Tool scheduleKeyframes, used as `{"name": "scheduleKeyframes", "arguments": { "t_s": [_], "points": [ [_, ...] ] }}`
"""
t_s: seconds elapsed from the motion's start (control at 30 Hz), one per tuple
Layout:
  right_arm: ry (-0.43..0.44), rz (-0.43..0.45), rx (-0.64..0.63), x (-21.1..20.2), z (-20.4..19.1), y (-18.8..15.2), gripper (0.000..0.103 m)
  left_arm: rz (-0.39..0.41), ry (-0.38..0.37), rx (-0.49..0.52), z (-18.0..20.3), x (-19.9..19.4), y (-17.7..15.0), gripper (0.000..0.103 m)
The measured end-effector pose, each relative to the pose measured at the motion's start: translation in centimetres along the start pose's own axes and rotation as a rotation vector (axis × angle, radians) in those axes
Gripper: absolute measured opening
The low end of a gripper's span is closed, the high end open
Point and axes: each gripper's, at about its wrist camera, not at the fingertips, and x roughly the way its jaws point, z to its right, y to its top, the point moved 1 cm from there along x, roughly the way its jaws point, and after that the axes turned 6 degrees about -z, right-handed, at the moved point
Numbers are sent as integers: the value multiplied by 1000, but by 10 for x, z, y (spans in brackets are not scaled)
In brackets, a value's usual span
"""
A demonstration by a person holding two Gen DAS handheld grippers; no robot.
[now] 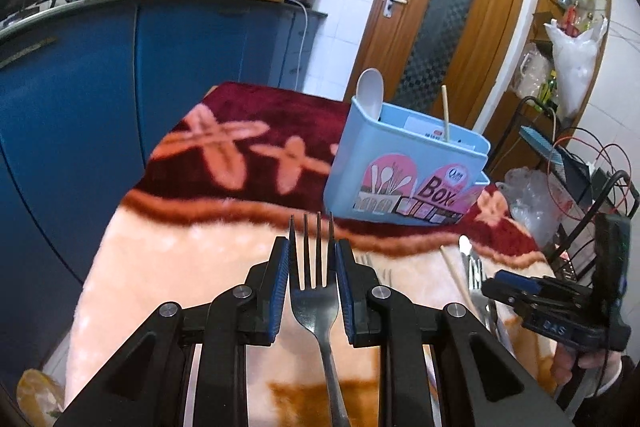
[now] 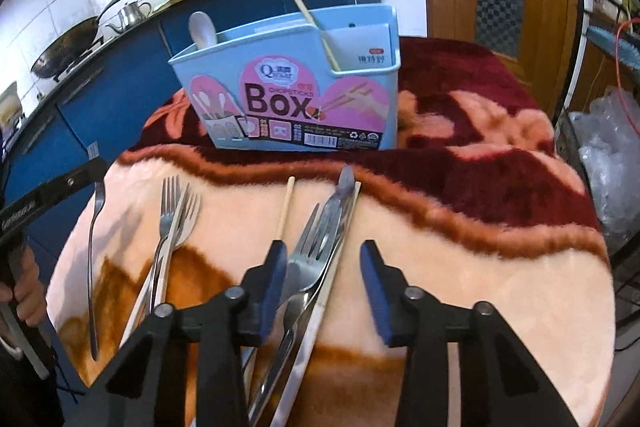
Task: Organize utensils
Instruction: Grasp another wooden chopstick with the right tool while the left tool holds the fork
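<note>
Fork up in my left gripper (image 1: pixel 312 279), box not yet reached; my right gripper (image 2: pixel 324 283) hangs over the pile.

My left jaws pinch a fork (image 1: pixel 314 291) at its neck, tines forward, well short of the blue chopsticks box (image 1: pixel 404 171). Held this narrowly, I judge it could pivot or slide out on the way. My right jaws stand spread, pinching nothing, with a heap of forks (image 2: pixel 316 247) and a chopstick (image 2: pixel 286 207) lying between and under them on the blanket-covered surface (image 2: pixel 480 267). Closing here, I risk catching several pieces at once or snagging the pile.
</note>
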Motion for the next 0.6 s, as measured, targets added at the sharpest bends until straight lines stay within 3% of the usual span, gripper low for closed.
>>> {"name": "scheduleKeyframes", "arguments": {
  "t_s": [0.13, 0.37, 0.6],
  "points": [
    [-6, -15, 23, 5, 5, 13, 32, 17, -10, 3, 4, -2, 3, 23],
    [27, 5, -64, 5, -14, 24, 32, 46, -17, 23, 11, -6, 5, 23],
    [-7, -84, -127, 32, -32, 35, 27, 67, -24, 18, 12, -9, 8, 23]
  ]
}}
